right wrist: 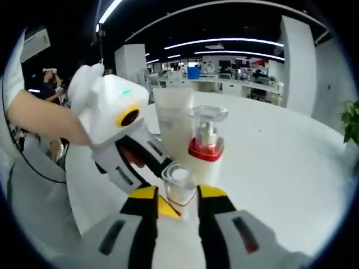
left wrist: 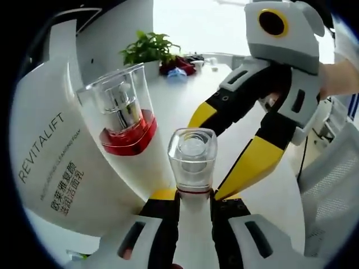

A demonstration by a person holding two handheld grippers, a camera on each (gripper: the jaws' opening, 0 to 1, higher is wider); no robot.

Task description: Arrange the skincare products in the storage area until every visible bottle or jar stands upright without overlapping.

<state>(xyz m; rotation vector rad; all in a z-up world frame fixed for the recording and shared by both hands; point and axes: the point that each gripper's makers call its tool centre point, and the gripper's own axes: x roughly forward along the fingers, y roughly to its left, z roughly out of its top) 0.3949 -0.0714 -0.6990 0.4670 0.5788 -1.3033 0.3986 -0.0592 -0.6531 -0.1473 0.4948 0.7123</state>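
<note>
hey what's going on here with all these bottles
A person is tidying skincare products on a white table with a tool in each hand. The left tool is closed around a small clear-capped bottle, holding it upright. The right tool is open, its jaws either side of that cap. Just behind stand a red-collared pump bottle and a white Revitalift tube.

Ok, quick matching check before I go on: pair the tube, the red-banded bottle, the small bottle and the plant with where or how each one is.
Things:
1. white tube
2. red-banded bottle
3. small bottle
4. potted plant

Places or states:
A. held between the jaws of the left gripper
B. at the far end of the table
C. printed REVITALIFT
D. upright beside the tube, under a clear cap

Pairs: 1-C, 2-D, 3-A, 4-B
</note>
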